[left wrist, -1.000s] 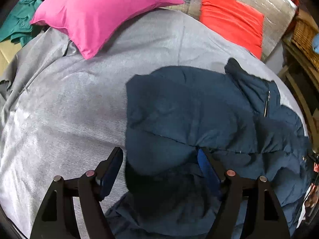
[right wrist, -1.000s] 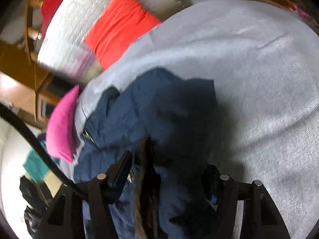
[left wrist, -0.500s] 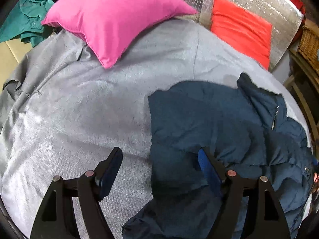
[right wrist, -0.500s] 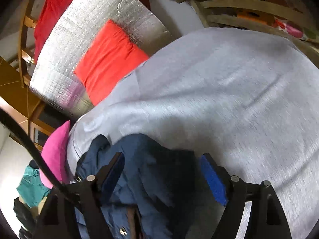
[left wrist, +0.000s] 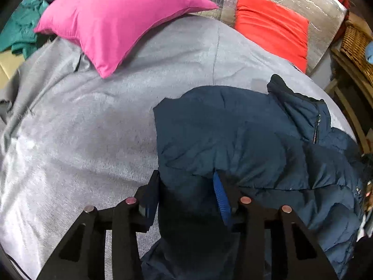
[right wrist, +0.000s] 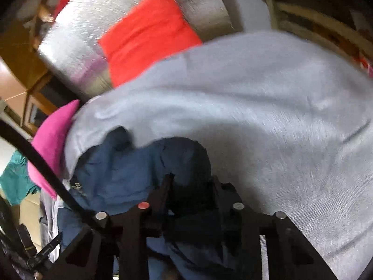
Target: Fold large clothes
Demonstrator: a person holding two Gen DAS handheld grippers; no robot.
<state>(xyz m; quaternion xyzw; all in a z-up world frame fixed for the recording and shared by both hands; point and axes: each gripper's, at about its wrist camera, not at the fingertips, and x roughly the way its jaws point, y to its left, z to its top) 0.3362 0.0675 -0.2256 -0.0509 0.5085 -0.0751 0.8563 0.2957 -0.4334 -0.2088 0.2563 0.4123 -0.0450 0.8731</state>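
Note:
A dark blue padded jacket [left wrist: 244,140] lies on a grey bed cover [left wrist: 81,140], its zipped collar toward the right. My left gripper [left wrist: 186,184] is closed on a thick fold at the jacket's near left edge, with padded cloth filling the gap between the fingers. In the right wrist view the jacket [right wrist: 130,170] is bunched at the lower left. My right gripper [right wrist: 191,184] is closed on a dark bulge of the jacket. That view is motion-blurred.
A pink pillow [left wrist: 116,21] lies at the far left of the bed and an orange pillow [left wrist: 270,25] leans on a silver headboard [left wrist: 326,7]. A wicker basket [left wrist: 356,44] stands at the right. Teal clothes [left wrist: 18,30] lie off the left edge.
Both grippers were open and have closed on the jacket. The left one moved back over the jacket's left edge. The right one swung down onto the bunched cloth.

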